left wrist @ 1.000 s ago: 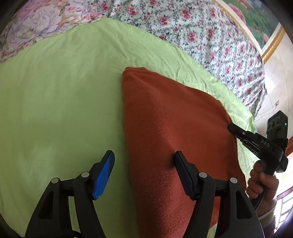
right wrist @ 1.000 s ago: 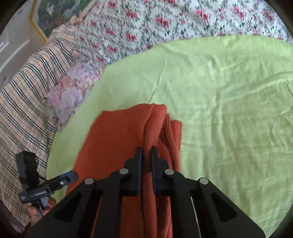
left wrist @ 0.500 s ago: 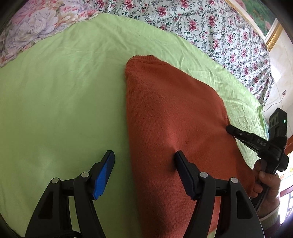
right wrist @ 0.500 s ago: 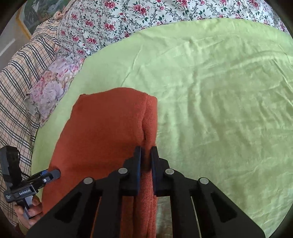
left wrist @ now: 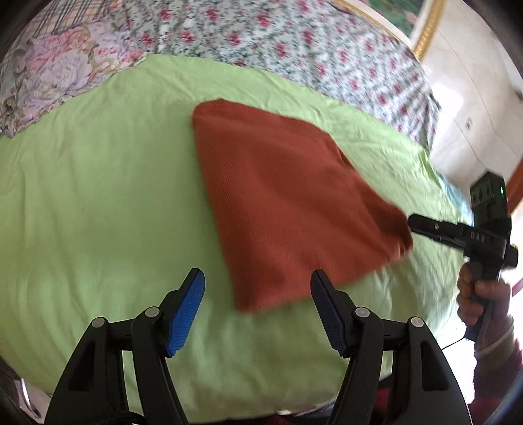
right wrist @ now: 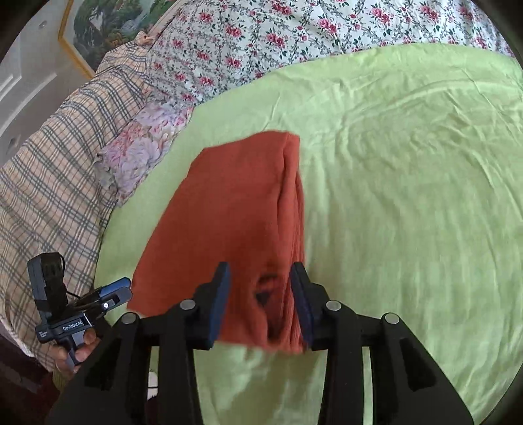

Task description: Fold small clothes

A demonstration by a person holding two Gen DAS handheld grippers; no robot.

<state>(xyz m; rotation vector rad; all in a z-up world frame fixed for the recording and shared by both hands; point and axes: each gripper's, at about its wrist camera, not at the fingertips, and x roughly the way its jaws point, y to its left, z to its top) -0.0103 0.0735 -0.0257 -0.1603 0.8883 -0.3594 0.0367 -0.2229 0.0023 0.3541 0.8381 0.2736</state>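
Released rust garment (left wrist: pixel 287 202), lengthwise away

A green sheet (right wrist: pixel 408 183) covers the bed, bordered by a floral quilt (right wrist: pixel 261 36), plaid blanket (right wrist: pixel 55 170) and framed painting (right wrist: pixel 108 23).

Rust knit garment (left wrist: pixel 287 202) (matt, finely ribbed), smooth creased green cotton sheet (left wrist: pixel 98 202)

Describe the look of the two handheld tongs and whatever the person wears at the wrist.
Both the left tongs and the right tongs are black plastic with silver rivets and blue ribbed pads. Seen from the side, each has a pistol-style handle, white lettering and a boxy black module on top. A red sleeve with a pale cuff covers the right wrist.
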